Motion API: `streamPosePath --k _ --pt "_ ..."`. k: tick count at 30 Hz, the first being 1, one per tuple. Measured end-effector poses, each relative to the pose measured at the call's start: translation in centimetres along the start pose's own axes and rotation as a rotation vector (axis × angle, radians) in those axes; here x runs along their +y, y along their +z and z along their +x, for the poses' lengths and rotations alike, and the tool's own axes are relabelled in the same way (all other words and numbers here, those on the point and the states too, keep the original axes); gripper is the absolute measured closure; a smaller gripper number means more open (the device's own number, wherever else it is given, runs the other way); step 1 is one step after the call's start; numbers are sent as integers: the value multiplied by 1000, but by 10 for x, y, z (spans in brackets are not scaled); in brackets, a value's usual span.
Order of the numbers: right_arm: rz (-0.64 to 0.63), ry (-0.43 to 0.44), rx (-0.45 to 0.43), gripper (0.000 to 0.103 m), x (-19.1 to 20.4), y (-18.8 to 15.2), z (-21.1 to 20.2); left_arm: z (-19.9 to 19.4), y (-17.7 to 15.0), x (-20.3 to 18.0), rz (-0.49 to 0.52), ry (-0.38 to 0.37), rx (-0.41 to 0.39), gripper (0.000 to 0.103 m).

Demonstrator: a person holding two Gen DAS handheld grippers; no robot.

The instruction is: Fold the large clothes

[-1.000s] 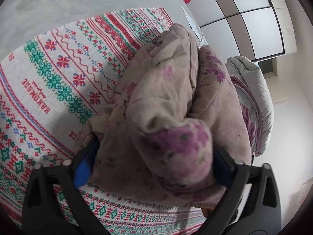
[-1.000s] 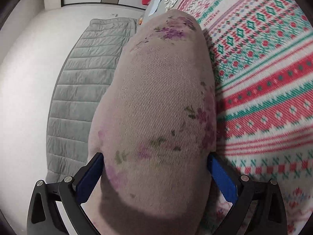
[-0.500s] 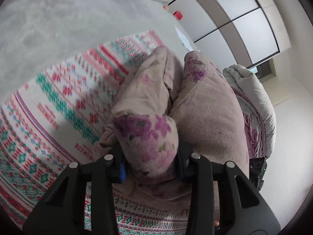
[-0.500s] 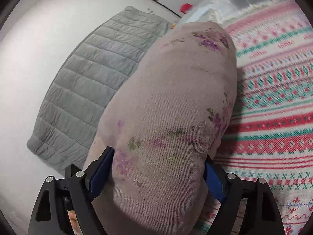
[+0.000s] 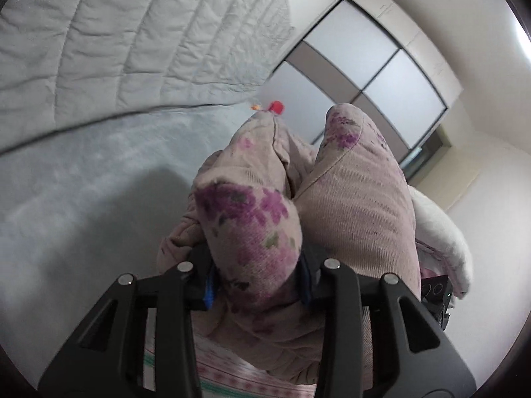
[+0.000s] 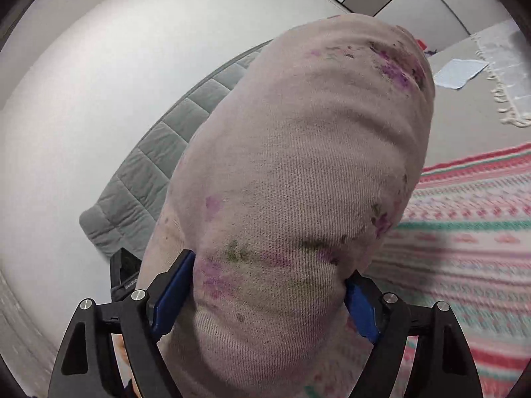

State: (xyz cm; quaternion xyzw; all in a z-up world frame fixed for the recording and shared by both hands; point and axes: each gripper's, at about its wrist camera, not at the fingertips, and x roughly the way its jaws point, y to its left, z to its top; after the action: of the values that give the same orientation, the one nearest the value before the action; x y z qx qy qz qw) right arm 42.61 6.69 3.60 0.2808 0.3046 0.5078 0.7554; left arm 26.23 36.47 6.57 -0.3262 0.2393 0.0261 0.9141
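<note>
The left tool (image 5: 255,278) pinches a thick fold of the pink floral garment (image 5: 358,205) between its two fingers, the cloth bulging up past them. The right tool (image 6: 265,295) clamps another bulky roll of the same garment (image 6: 298,165), which fills most of its view. The bundle is held above the patterned red-and-green cloth (image 6: 464,232). A grey quilted blanket (image 5: 132,39) lies beyond, next to a pale floor. A small red object (image 5: 276,106) sits far off near the panelled wall (image 5: 375,76).

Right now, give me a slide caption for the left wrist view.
Left gripper clamps a bunched fold of the pink floral garment, lifted toward a grey quilt.
</note>
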Motion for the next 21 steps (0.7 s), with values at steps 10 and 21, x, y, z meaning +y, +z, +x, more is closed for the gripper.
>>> streamPosePath --k 10,21 --pt "304 -231 83 15 -92 -49 105 81 6 118 -91 239 142 38" --pt "41 -363 125 15 -9 -56 7 -19 5 86 -60 361 37 38"
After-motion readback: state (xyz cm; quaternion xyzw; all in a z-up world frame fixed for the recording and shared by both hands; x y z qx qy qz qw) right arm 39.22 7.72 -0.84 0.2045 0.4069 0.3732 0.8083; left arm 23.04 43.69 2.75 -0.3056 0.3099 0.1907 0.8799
